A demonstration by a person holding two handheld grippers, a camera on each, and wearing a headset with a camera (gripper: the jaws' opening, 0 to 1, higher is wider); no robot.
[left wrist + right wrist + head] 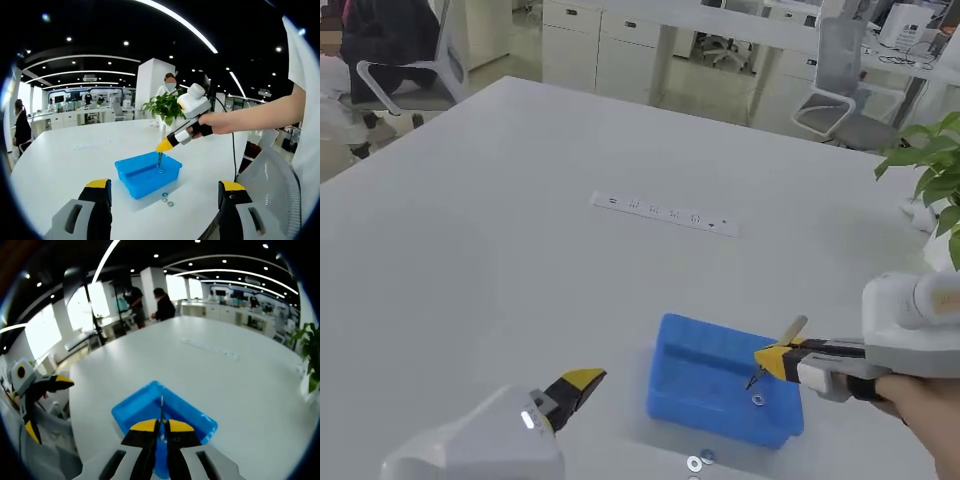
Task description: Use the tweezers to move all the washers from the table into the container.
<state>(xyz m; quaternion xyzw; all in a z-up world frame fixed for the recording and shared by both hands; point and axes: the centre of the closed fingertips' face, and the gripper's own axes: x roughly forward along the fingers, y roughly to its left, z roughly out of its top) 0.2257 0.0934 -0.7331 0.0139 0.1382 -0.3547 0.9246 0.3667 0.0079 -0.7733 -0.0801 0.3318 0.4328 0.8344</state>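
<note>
— How is the light in the head view?
— Bright and even from overhead. The table (520,250) looks pale and washed out, and the blue container (720,375) casts only a faint, soft shadow toward 8 o'clock. The washers (695,463) are tiny and a little smeared.
— And the two gripper views?
— They have more contrast. A strip light (192,31) glares against a dark ceiling, and the windows (45,325) at 10 o'clock are blown out white. Straight lines bow toward the edges, and the near jaws at 6 o'clock look soft. The tweezers (161,407) show as a thin dark line.
</note>
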